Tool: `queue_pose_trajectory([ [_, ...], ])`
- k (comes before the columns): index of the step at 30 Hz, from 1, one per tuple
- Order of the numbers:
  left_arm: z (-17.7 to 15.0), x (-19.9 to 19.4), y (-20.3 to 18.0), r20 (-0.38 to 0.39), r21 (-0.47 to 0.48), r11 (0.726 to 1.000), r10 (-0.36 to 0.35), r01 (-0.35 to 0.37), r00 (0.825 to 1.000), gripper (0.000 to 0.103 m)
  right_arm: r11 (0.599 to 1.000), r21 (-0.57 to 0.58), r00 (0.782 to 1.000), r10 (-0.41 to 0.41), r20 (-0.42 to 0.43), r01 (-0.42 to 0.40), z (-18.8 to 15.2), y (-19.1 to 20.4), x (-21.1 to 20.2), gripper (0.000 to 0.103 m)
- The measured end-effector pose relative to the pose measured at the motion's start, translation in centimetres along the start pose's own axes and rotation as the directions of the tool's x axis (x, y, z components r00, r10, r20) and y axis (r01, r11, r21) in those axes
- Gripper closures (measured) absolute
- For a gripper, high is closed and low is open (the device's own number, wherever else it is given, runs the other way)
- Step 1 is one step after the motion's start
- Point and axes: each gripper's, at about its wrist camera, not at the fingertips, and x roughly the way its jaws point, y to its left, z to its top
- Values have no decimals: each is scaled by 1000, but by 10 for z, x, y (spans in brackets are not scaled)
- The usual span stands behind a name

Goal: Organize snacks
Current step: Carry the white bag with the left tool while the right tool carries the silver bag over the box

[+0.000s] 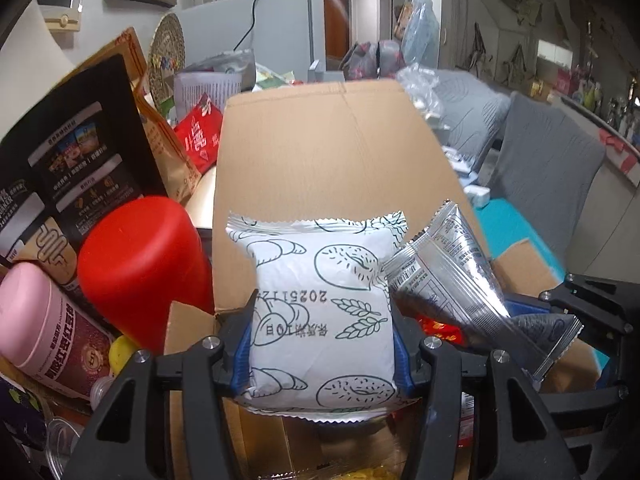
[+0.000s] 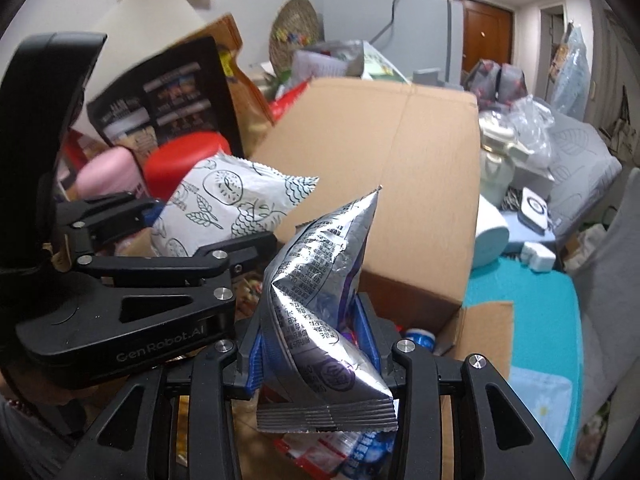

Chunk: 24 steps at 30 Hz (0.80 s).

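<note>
Both grippers tilt downward side by side over the cardboard box (image 1: 328,148). The left gripper (image 1: 322,336) jaws clamp a white snack packet (image 1: 320,304); the right gripper (image 2: 316,344) jaws pinch a silver pouch (image 2: 320,292).

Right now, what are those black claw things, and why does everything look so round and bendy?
Those claws are grabbers, and a person holds one in each hand. Each grabber has a small camera looking along its two fingers, and its wide lens bends the picture. In the left camera's picture, the left grabber squeezes a white snack packet printed with bread drawings. In the right camera's picture, the right grabber squeezes a shiny silver snack packet; you can also see the left grabber beside it. Both hang over a big cardboard box. Next to it stand a red container and a pink-lidded can.
</note>
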Motion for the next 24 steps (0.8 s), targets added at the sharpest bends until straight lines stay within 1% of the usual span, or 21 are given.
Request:
queue_pose_trajectory([
  [4, -3, 10, 1, -49, -10, 1000, -17, 16, 999, 49, 1000, 3, 998, 6, -55, -6, -3, 1, 13, 64],
  [6, -4, 15, -1, -67, 6, 1000, 3, -2, 998, 49, 1000, 2, 997, 3, -78, -3, -5, 2, 19, 64],
  [8, -5, 21, -2, -78, 18, 999, 34, -32, 996, 49, 1000, -4, 994, -16, -105, 15, -6, 4, 25, 64],
  [11, -6, 29, 0, -112, 7, 999, 40, -39, 993, 49, 999, -12, 993, -38, -109, 37, -7, 6, 26, 60],
  [13, -8, 36, 1, -144, -2, 999, 32, -33, 989, 48, 999, -14, 990, -54, -128, 52, -7, 6, 30, 54],
  [15, -8, 40, 1, -157, -1, 999, 40, -41, 987, 48, 998, -12, 987, -68, -149, 67, -8, 5, 33, 50],
  [18, -9, 42, 1, -164, 2, 999, 46, -46, 985, 47, 996, -4, 984, -88, -158, 88, -8, 3, 35, 40],
  [22, -10, 43, 3, -178, -14, 999, 37, -40, 983, 45, 996, -3, 983, -94, -159, 94, -9, 2, 35, 39],
  [24, -11, 40, 6, -184, -31, 999, 26, -32, 983, 45, 995, -4, 983, -97, -155, 97, -10, 3, 34, 36],
])
